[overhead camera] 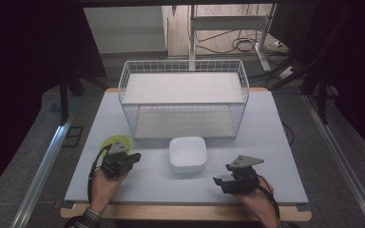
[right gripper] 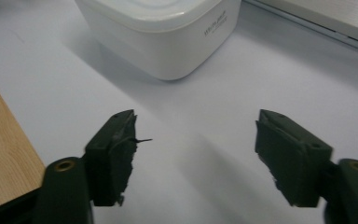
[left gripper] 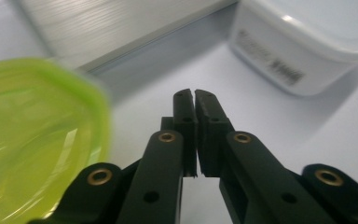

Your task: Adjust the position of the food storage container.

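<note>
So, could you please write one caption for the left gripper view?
Left gripper, jaws shut on nothing, between a green dish and a white square bowl.

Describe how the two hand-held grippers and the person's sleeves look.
Both are black. The left hand-held gripper and the right hand-held gripper each carry a grey three-cornered plate and trail a black cable. Brass-coloured rivets dot the jaw arms. A checked cuff shows at the left wrist.

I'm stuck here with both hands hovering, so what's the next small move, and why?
Probably ease the right gripper forward toward the white square container. Its jaws stand open with nothing between them, and the container sits just ahead on the table. The left gripper is shut beside the green lid.
</note>
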Motion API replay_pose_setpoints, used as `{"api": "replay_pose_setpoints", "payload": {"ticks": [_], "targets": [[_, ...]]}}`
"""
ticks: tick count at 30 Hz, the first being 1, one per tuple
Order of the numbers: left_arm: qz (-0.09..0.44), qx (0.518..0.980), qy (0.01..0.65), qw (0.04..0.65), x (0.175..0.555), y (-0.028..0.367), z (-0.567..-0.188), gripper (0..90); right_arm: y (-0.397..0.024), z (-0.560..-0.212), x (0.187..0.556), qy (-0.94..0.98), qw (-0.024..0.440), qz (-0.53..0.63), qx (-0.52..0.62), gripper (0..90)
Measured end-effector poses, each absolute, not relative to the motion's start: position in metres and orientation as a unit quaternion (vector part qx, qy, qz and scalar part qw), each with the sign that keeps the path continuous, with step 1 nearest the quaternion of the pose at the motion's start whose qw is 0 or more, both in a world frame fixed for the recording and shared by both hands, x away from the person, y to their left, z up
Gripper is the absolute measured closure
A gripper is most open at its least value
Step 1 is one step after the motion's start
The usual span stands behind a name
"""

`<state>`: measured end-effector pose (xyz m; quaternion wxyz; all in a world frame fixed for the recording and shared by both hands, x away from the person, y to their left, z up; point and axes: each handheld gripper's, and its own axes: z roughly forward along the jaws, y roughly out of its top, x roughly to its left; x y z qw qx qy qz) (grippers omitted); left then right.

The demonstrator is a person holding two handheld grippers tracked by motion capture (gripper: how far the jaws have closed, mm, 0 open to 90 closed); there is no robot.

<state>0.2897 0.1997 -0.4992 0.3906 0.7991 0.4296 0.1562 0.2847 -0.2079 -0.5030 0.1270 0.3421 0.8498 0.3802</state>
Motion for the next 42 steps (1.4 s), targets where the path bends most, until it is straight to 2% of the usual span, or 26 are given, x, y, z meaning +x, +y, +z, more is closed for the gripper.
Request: {"api": "replay_pose_setpoints", "payload": {"ticks": [1,2,3,9,13,17,26,31,34,42], "targets": [[0.154,0.801,0.424,0.393,0.290,0.196,-0.499,86.2,-0.208,-0.502,0.285,0.849,0.128,0.380,0.343,34.7],[0.150,0.804,0.419,0.395,0.291,0.190,-0.500,85.9,-0.207,-0.501,0.286,0.851,0.131,0.376,0.343,43.1],[0.150,0.804,0.419,0.395,0.291,0.190,-0.500,86.0,-0.207,-0.501,0.286,0.851,0.131,0.376,0.343,43.1],[0.128,0.811,0.407,0.401,0.303,0.168,-0.505,89.6,-0.204,-0.490,0.299,0.850,0.135,0.376,0.342,74.6],[0.122,0.810,0.407,0.404,0.312,0.155,-0.509,89.7,-0.199,-0.488,0.311,0.848,0.139,0.380,0.343,87.2],[0.119,0.812,0.409,0.399,0.322,0.148,-0.515,89.7,-0.192,-0.489,0.323,0.847,0.149,0.371,0.351,89.2],[0.110,0.806,0.416,0.407,0.341,0.136,-0.525,89.7,-0.171,-0.500,0.363,0.836,0.124,0.381,0.374,89.0],[0.098,0.803,0.414,0.417,0.346,0.129,-0.527,89.6,-0.167,-0.506,0.368,0.839,0.111,0.387,0.367,87.9],[0.096,0.804,0.416,0.414,0.345,0.129,-0.526,89.7,-0.165,-0.505,0.365,0.842,0.119,0.381,0.362,88.9],[0.104,0.810,0.416,0.401,0.333,0.131,-0.520,89.8,-0.162,-0.503,0.350,0.849,0.106,0.375,0.358,89.4]]}}
